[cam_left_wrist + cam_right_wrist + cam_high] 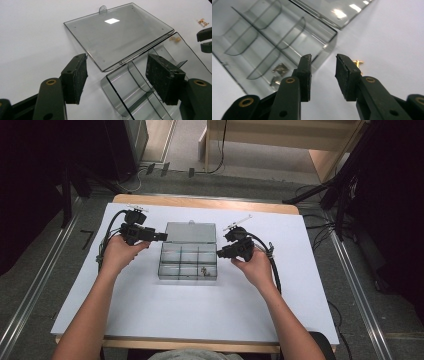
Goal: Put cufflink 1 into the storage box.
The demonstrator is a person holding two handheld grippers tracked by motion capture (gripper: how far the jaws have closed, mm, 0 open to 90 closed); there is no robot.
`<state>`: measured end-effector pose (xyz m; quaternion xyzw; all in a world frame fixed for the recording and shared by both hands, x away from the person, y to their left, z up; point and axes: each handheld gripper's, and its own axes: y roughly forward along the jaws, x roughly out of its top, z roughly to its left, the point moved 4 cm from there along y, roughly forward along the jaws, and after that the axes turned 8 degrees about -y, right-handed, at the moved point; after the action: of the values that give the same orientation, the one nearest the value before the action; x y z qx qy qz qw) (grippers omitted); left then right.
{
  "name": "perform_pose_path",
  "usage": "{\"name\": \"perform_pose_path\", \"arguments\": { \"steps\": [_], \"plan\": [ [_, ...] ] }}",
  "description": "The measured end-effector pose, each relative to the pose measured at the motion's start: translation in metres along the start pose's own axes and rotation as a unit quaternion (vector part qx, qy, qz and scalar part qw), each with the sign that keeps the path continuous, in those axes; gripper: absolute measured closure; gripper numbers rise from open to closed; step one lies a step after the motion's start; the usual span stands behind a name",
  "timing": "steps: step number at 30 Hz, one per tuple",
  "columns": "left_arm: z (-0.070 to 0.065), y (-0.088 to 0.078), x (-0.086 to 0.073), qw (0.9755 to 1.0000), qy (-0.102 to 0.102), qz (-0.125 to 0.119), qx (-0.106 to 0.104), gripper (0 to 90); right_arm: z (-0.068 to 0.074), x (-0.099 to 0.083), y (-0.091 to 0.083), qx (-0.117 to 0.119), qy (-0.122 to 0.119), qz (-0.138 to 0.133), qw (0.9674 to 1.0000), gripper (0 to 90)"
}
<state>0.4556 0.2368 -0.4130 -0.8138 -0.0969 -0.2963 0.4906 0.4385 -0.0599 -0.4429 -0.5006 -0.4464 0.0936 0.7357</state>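
Note:
A clear grey compartment box (187,277) sits mid-table, its lid (191,232) folded flat behind it. My left gripper (162,237) hovers at the box's back left corner. In the left gripper view its jaws (117,75) stand wide open, with the box's corner (110,82) below and between them, untouched, and the lid (115,35) beyond. My right gripper (220,254) is at the box's right side, open, with nothing between its pads (323,75). A small gold part (357,63) lies on the table just behind its right fingertip. Small metal parts (278,71) rest in one compartment of the box (262,37).
White paper (200,305) covers the wooden table, with bare room in front of the box. A gold part (203,22) lies on the paper near the far gripper's jaws (206,40). Cables trail from both grippers. Dark stands flank the table.

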Motion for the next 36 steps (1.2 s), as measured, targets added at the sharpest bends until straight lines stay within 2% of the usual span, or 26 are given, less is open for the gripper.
{"name": "perform_pose_path", "arguments": {
  "steps": [17, 21, 27, 31, 33, 36],
  "plan": [
    [0.001, 0.001, 0.0, 1.0, 0.0, 0.001, 0.001, 34.8, -0.035, -0.01, 0.025, -0.032, 0.038, 0.03, 0.9983, 65.4],
    [0.001, 0.001, 0.0, 1.0, -0.001, 0.002, 0.001, 34.8, -0.038, -0.011, 0.034, -0.035, 0.043, 0.038, 0.9977, 65.5],
    [0.003, 0.0, 0.0, 1.0, -0.001, 0.0, 0.001, 34.8, -0.038, -0.013, 0.04, -0.046, 0.035, 0.047, 0.9972, 67.8],
    [0.002, 0.0, 0.0, 1.0, -0.001, 0.001, 0.001, 34.8, -0.035, -0.013, 0.041, -0.069, 0.021, 0.05, 0.9961, 75.3],
    [0.002, 0.001, 0.0, 1.0, -0.001, 0.001, 0.001, 34.8, -0.034, -0.013, 0.041, -0.072, 0.019, 0.053, 0.9959, 79.3],
    [0.002, 0.0, 0.0, 1.0, -0.001, 0.001, 0.0, 34.8, -0.035, -0.013, 0.041, -0.07, 0.024, 0.051, 0.996, 80.0]
  ]
}}
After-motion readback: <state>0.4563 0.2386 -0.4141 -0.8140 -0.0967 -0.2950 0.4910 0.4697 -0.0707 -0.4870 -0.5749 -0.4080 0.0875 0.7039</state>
